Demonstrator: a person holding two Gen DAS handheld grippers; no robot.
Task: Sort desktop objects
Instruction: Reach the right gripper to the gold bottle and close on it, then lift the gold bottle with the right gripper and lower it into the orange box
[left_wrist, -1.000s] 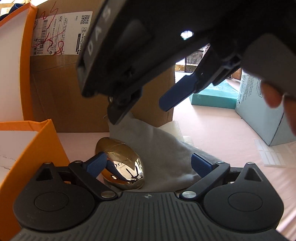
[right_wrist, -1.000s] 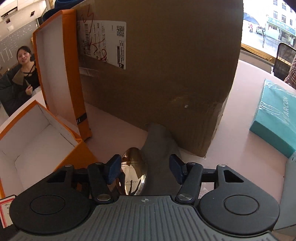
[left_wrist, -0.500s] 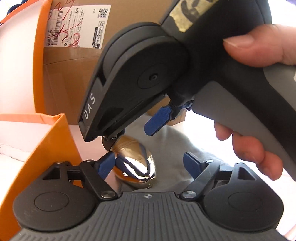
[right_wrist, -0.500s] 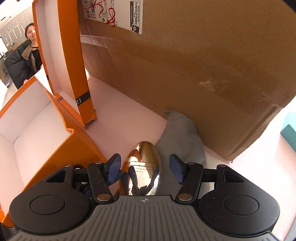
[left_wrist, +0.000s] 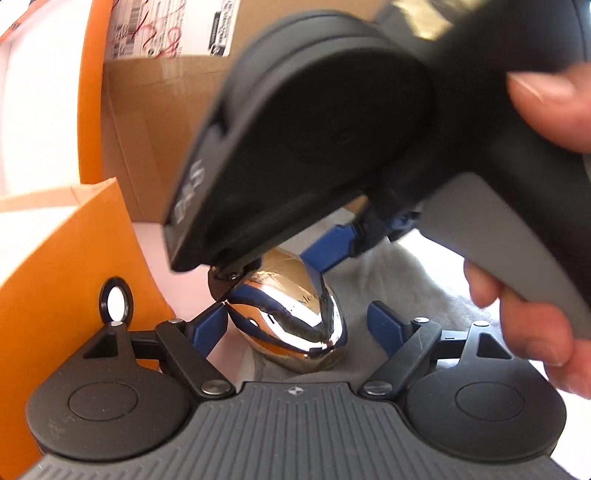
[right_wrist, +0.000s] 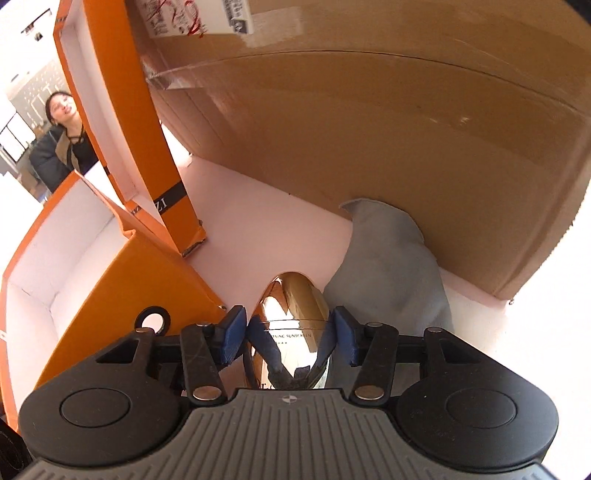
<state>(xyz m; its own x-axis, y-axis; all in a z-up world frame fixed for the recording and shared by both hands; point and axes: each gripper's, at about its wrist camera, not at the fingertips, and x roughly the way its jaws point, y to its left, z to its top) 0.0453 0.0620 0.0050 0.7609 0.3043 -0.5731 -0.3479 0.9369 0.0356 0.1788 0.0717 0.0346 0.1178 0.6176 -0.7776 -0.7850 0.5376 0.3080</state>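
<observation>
A shiny gold egg-shaped sunscreen case lies on a grey cloth on the pink tabletop. My right gripper has its blue pads pressed against both sides of the case. In the left wrist view the same case sits between the spread fingers of my left gripper, which stands open and does not touch it. The right gripper comes down on the case from above, held by a hand. The cloth spreads out to the right under it.
An open orange box with a white inside stands close on the left, its lid propped upright behind it. A large cardboard box walls off the back. A person sits far off at the left.
The right gripper has come down and forward over the gold case, and its fingers have narrowed onto it. The left gripper has edged closer and stays open.
</observation>
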